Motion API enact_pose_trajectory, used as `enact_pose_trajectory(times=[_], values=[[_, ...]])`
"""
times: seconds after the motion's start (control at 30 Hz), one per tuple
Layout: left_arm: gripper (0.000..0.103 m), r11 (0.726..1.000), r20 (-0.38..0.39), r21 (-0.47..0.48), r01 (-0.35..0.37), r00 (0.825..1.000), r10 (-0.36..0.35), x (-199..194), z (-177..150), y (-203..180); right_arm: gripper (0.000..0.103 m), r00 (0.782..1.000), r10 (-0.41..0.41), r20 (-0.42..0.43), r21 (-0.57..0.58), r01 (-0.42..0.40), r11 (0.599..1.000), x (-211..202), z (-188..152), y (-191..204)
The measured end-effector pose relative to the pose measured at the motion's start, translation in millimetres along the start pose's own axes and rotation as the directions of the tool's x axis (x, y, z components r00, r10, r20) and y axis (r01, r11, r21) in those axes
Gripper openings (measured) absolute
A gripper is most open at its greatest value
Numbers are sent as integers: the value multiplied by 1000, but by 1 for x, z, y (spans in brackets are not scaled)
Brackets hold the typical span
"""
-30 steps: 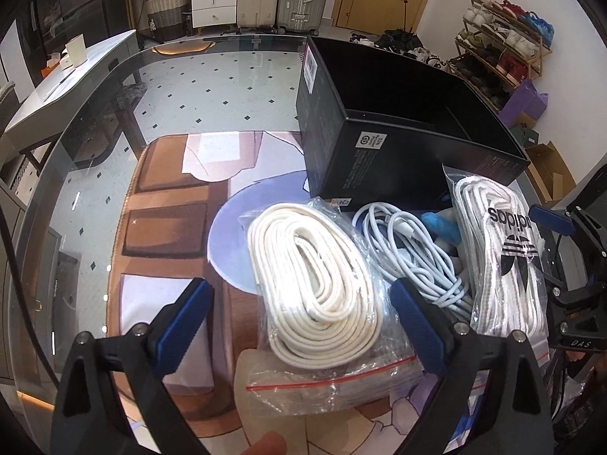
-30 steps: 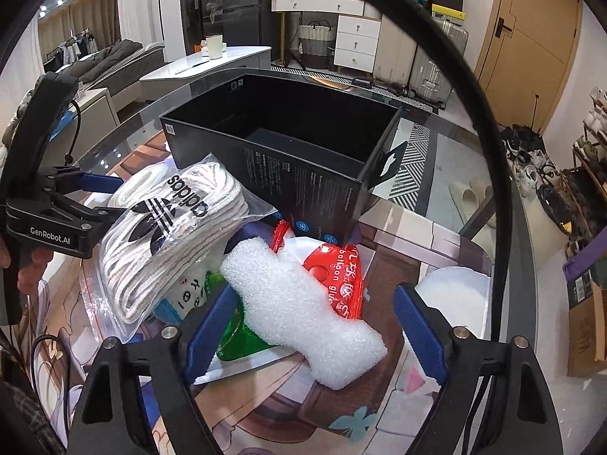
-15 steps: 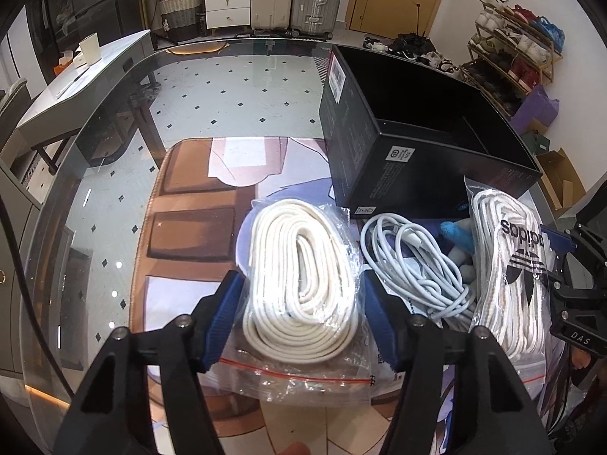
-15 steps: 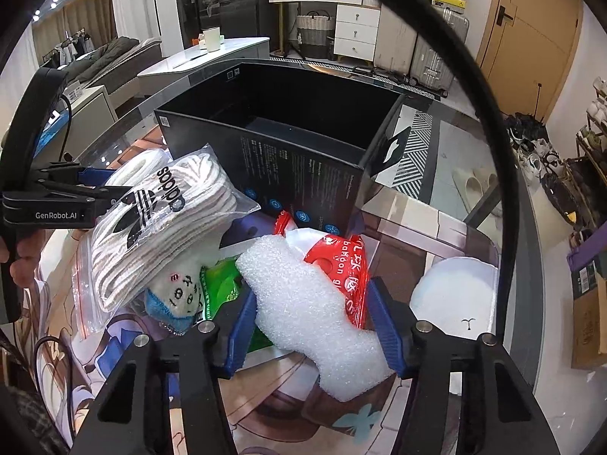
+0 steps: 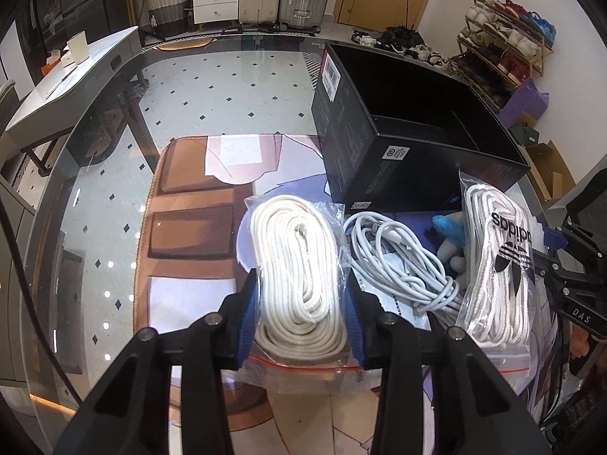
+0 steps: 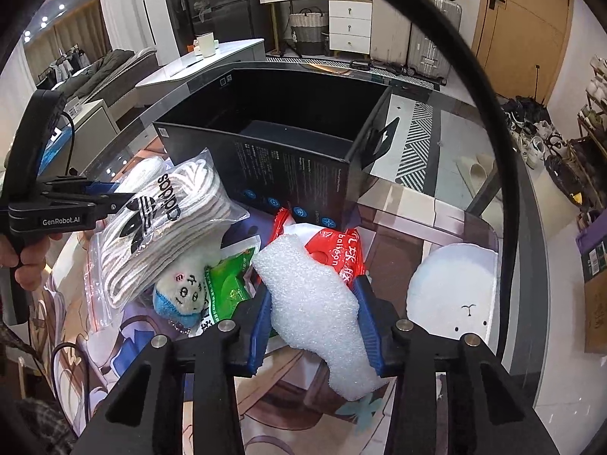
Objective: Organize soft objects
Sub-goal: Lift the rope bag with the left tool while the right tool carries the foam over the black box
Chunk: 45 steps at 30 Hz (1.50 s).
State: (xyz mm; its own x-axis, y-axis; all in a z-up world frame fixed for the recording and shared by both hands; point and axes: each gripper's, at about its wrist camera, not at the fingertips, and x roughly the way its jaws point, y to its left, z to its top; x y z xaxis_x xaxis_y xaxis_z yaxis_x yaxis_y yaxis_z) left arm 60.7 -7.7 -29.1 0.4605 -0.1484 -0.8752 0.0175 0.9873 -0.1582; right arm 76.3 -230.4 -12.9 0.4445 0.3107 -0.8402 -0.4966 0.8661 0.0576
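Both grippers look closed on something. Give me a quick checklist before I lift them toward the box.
1. Left gripper shut on rope bag: ok.
2. Right gripper shut on foam: ok.
3. Black box open, floor looks bare: ok.
4. Cable beside rope bag, snagged on it or not: cannot tell.
5. Foam overlaps red packet; may drag: cannot tell.
6. Grip firm enough to lift: cannot tell.

Bagged white rope coil [image 5: 299, 276] and white foam piece [image 6: 315, 307] lie before open black box [image 5: 383, 151]
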Motion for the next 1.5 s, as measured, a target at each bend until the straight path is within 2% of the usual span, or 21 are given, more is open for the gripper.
enact_pose_trajectory(times=[0.23, 0.73, 1.0, 1.5], values=[[36, 1000, 8, 17, 4, 1000, -4, -14, 2, 2, 42, 999, 41, 3, 39, -41, 998, -15, 1, -6], [35, 995, 36, 97, 29, 999, -33, -42, -4, -17, 42, 999, 22, -30, 21, -22, 1000, -38, 6, 9], [35, 990, 50, 127, 54, 997, -61, -58, 4, -33, 42, 1000, 21, -17, 20, -21, 1000, -50, 25, 21], [35, 986, 122, 165, 23, 992, -43, -77, 38, -57, 42, 998, 18, 54, 67, -22, 997, -73, 72, 17]])
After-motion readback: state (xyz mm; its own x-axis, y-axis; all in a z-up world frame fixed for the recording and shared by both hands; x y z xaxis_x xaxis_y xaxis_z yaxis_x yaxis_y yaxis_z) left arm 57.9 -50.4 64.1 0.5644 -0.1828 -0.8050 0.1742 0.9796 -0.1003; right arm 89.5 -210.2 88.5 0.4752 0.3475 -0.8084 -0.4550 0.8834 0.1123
